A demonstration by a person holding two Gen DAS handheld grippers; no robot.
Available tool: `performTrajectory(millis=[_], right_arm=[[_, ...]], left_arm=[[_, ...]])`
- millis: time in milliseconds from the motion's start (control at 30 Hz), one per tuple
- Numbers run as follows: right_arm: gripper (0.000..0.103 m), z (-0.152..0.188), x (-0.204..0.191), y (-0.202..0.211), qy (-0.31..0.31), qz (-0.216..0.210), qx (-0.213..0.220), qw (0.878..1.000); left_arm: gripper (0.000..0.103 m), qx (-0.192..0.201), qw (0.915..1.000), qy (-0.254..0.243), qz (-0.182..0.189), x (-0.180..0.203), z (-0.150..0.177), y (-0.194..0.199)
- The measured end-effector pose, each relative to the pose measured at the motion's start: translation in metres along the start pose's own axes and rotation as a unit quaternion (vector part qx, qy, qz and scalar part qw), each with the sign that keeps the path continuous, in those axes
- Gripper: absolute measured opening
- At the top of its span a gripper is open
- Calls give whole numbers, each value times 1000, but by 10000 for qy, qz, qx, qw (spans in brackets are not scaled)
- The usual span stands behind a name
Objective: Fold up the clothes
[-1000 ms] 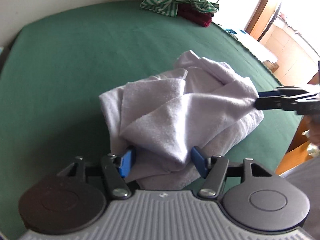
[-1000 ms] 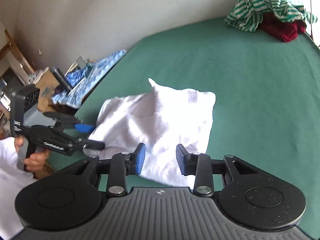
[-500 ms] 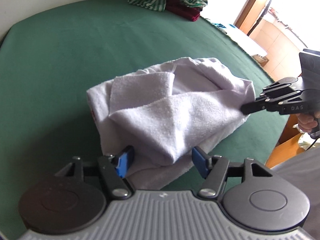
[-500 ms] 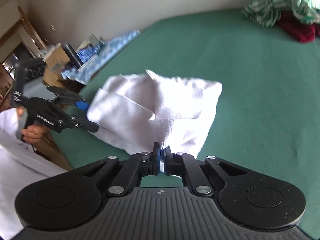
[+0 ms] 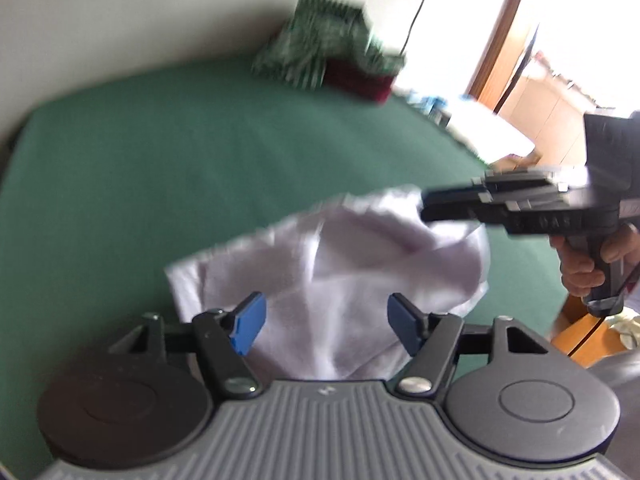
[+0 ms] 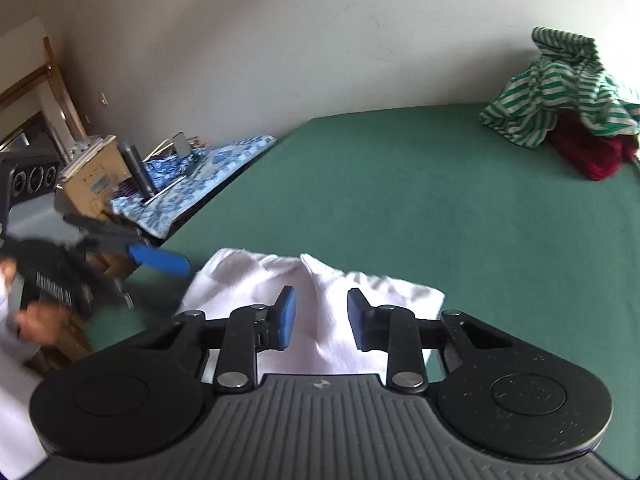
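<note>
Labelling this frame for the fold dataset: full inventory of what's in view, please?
white cloth: 1, white, rumpled on the green surface near both tools
green surface: 1, green, fills mid-frame
striped garment: 1, green and white, far corner, on top of the red one
red garment: 1, dark red, beneath the striped one
blue patterned cloth: 1, blue, beside the surface at left
cardboard box: 1, brown, far left
left tool: 1, black with blue pads, open, cloth ahead
right tool: 1, same build, jaws opening, nothing gripped

White towel; green surface; green-white striped garment; dark red cloth; blue patterned fabric; blue gripper pads.
</note>
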State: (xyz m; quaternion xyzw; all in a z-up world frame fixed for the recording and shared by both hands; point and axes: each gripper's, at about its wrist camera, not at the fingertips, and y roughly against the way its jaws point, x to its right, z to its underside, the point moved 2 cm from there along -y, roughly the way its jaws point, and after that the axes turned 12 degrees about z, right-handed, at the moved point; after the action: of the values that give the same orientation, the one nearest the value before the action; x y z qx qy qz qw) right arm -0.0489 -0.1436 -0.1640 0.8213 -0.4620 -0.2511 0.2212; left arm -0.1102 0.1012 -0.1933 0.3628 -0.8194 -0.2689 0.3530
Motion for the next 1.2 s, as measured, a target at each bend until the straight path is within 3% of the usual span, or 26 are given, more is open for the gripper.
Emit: performTrajectory(millis=[67,133,267,400,533,600,700,767,833,933,1000,1067,1200], right_arm=[[18,11,4,-23,-237,97,-415,9988],[15,20,8,-37,-328,156,-741,9966],[18,5,5,-21,-274,97,-447,9986],[18,-17,-10,-26,-489,154,-6,9987],[15,-9,-26,-67,-233,415,-397,9981],[13,-5,-27,-74,-81,534,-557,9970],[22,-15,-22,-42,-266,488,-150,9983],[42,-17,-14,-17,-446,644,164,9968],[44,-14,-2,1,-744,914,248,9927],[44,0,12,18,-1133,1214,44,9861],[44,10,11,23,-1264,1516,-123,9802],[40,22,8,24,-1401,1738,-277,9744],[31,34,-1,25,-1606,1695,-371,9716]], left_arm=[[70,-93,9997,194,87,-7,10,-9],[79,-67,9998,129,131,-1,15,-7],[82,-37,9999,18,109,8,16,-1],[82,201,9991,222,296,2,11,10],[75,175,9987,391,285,-7,13,15],[81,397,9979,475,176,-13,16,33],[94,645,9946,808,-116,-37,27,54],[95,707,9910,1119,-203,-55,33,59],[94,614,9902,1253,15,-59,35,51],[89,469,9890,1352,376,-59,35,38],[70,285,9891,1316,588,-54,36,28],[61,163,9911,1142,668,-48,36,25],[57,-26,9923,904,845,-50,36,22]])
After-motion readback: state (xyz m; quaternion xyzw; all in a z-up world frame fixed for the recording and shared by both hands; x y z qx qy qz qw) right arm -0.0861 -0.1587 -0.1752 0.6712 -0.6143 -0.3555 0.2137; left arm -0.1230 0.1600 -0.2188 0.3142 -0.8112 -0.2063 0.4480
